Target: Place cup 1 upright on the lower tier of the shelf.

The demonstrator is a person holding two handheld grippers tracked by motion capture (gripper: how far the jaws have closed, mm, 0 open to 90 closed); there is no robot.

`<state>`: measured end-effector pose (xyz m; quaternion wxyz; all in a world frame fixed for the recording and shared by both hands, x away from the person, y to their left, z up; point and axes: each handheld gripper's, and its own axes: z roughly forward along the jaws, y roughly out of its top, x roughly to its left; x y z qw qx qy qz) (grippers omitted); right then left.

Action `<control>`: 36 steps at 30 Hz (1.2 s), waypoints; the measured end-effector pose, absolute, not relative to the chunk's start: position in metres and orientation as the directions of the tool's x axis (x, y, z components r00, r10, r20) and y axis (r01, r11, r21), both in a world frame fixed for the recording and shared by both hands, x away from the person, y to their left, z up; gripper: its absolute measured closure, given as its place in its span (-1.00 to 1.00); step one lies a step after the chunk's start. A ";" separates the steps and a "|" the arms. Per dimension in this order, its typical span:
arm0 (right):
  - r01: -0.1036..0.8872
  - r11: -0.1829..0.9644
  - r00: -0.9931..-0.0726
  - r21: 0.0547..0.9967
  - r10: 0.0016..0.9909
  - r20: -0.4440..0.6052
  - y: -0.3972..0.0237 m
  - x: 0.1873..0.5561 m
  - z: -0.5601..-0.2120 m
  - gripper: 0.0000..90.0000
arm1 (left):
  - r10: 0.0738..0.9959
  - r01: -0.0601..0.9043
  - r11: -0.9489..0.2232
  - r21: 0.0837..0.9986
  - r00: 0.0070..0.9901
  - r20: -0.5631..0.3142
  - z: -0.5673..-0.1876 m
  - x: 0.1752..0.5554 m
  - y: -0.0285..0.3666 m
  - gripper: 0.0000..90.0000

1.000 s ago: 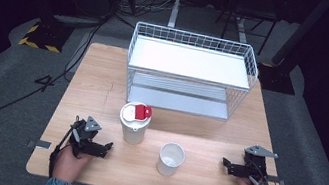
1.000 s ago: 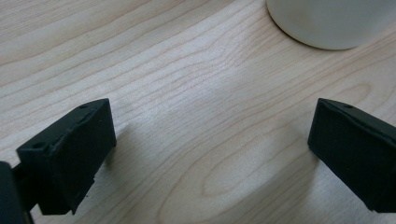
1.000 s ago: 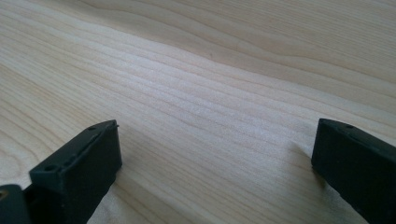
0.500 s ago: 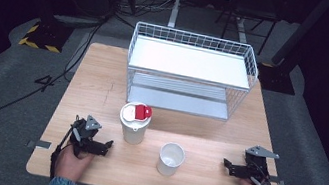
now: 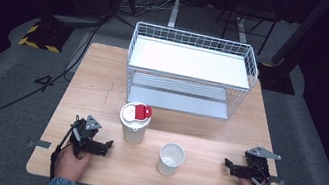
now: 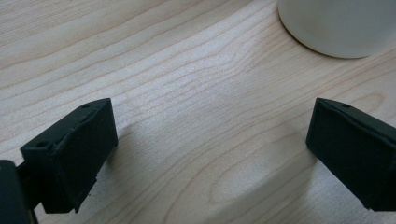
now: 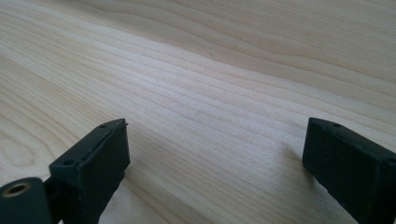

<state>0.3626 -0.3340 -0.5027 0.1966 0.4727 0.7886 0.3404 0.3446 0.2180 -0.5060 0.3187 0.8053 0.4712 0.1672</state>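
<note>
Your wooden table (image 5: 102,87) carries, at its far side, a white wire rack (image 5: 191,71) with two shelves. In front of the rack's left half stands the lidded white container (image 5: 134,123), its round lid bearing a red flap, and near it to the right, closer to you, sits the smaller open white cup (image 5: 171,158); the two stand apart. Your left gripper (image 5: 105,144) rests on the table just left of the container, jaws parted wide over bare wood, with the container's rounded base (image 6: 336,25) visible ahead of them in the left gripper view. Your right gripper (image 5: 227,163) lies near the table's right edge, well apart from the cup, its jaws having just been closing yet standing apart with only bare wood (image 7: 210,93) between them.
</note>
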 end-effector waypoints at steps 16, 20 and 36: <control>0.557 0.345 -0.553 0.755 0.833 0.027 -0.320 0.339 -0.468 -0.75 | 0.867 0.655 -0.350 0.669 0.497 -0.033 -0.506 0.345 0.218 -0.94; 0.526 0.362 -0.595 0.770 0.803 0.029 -0.309 0.332 -0.456 -0.73 | 0.867 0.655 -0.350 0.669 0.497 -0.033 -0.506 0.345 0.218 -0.94; 0.417 0.415 -0.748 0.809 0.662 0.046 -0.256 0.315 -0.430 -0.68 | 0.870 0.656 -0.346 0.671 0.492 -0.032 -0.506 0.344 0.218 -0.94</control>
